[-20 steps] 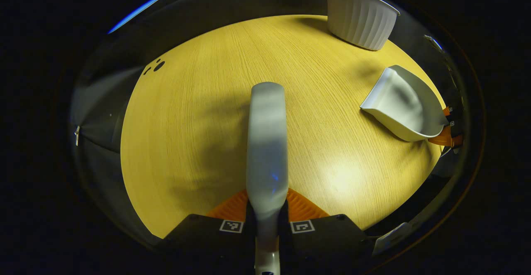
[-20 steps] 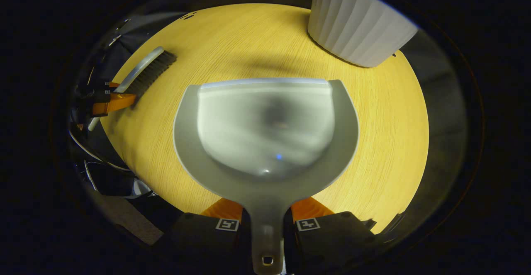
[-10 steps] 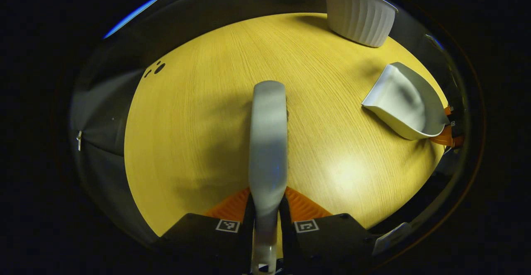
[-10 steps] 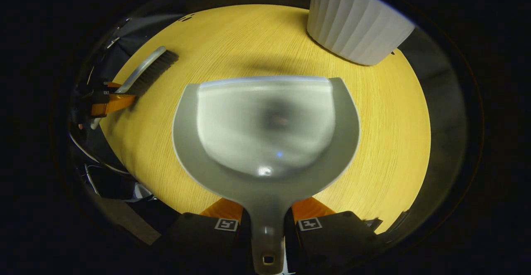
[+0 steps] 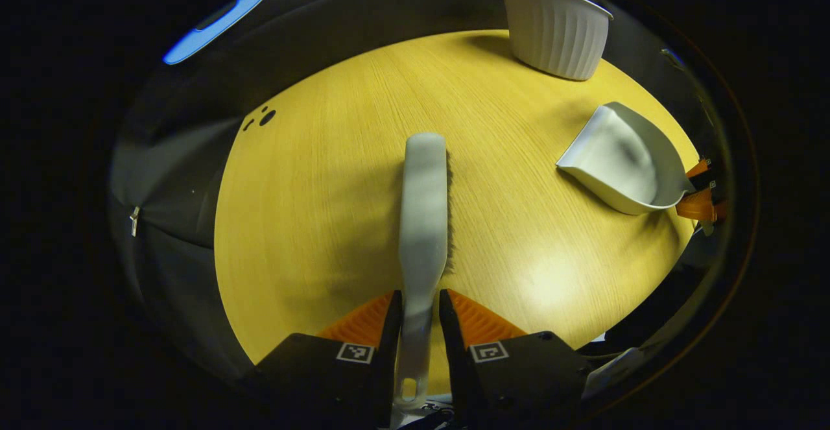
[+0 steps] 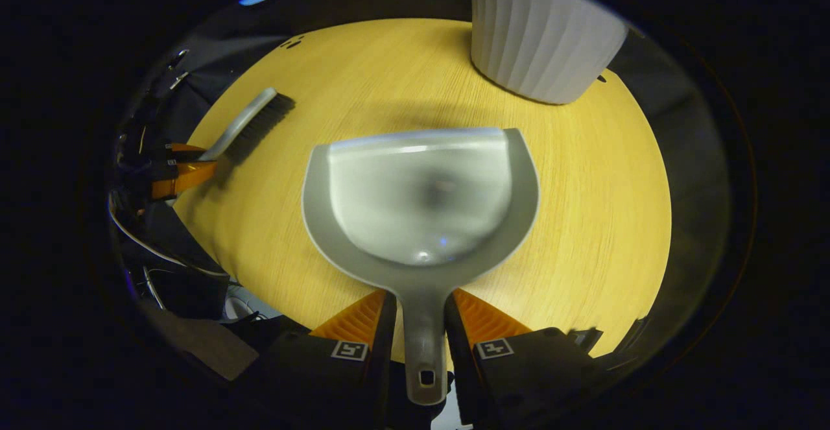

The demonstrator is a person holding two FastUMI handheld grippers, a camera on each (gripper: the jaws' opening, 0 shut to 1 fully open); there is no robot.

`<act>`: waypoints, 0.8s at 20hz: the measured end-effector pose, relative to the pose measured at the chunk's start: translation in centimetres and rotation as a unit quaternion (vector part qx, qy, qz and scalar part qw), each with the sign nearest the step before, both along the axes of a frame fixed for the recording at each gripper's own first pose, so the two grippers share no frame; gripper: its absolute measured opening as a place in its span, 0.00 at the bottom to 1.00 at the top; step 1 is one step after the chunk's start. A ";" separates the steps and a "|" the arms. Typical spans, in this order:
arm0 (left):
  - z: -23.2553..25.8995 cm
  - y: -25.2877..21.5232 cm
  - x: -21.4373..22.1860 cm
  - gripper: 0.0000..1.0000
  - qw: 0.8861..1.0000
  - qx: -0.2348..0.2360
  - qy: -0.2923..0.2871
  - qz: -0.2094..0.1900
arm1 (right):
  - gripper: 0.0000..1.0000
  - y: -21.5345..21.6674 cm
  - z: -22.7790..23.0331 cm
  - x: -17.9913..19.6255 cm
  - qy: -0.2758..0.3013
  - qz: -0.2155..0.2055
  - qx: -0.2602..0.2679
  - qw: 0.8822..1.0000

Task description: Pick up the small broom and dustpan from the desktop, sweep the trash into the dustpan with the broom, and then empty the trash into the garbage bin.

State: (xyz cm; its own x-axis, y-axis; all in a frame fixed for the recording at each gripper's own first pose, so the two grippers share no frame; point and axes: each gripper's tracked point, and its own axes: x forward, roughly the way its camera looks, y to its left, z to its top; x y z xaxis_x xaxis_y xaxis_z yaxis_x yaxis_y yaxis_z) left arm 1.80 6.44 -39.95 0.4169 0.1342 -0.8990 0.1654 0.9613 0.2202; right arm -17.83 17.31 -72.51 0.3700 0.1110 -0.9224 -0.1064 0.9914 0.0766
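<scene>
Two grippers: each straddles a handle, contact unclear.
Left gripper (image 5: pixel 416 316): broom (image 5: pixel 425 203).
Right gripper (image 6: pixel 419 316): dustpan (image 6: pixel 421 203).
Garbage bin (image 6: pixel 535 41): upright on desktop (image 5: pixel 311 190).

No legible text, brand name, number or written label is found in either view.

Square black-and-white coded markers are borne on the gripper bodies: two are seen on the left gripper (image 5: pixel 416 316), one to either side of the broom (image 5: pixel 423 209) handle, and two on the right gripper (image 6: pixel 418 316), one to either side of the dustpan (image 6: pixel 420 200) handle. They are patterns, not characters, and nothing can be read from them.

No marking is made out on the broom, the dustpan, the ribbed white bin (image 6: pixel 538 41) or the bench (image 6: pixel 603 177).
</scene>
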 end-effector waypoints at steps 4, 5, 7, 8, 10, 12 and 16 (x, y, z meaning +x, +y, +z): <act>5.8 -1.7 0.3 0.42 0.995 -0.036 -0.082 0.032 | 0.47 -1.0 6.7 0.4 -0.082 0.004 0.004 0.997; 8.4 -2.7 1.2 0.42 0.990 -0.054 -0.125 0.039 | 0.47 -1.3 9.4 1.0 -0.122 0.008 0.000 0.993; 13.1 -4.2 2.6 0.41 0.976 -0.074 -0.200 0.044 | 0.47 -1.7 13.4 2.2 -0.179 0.013 -0.006 0.984; 15.4 -4.7 3.5 0.42 0.967 -0.079 -0.238 0.046 | 0.46 -1.7 15.4 2.9 -0.208 0.014 -0.005 0.978; 20.0 -6.3 5.3 0.42 0.947 -0.093 -0.303 0.048 | 0.46 -1.3 19.2 4.1 -0.263 0.013 0.006 0.965; 24.0 -7.8 6.4 0.41 0.928 -0.105 -0.355 0.046 | 0.46 -1.5 22.4 5.3 -0.311 0.008 0.010 0.950; 29.6 -10.7 6.9 0.41 0.900 -0.130 -0.414 0.047 | 0.47 -2.7 27.5 6.3 -0.385 -0.010 0.021 0.923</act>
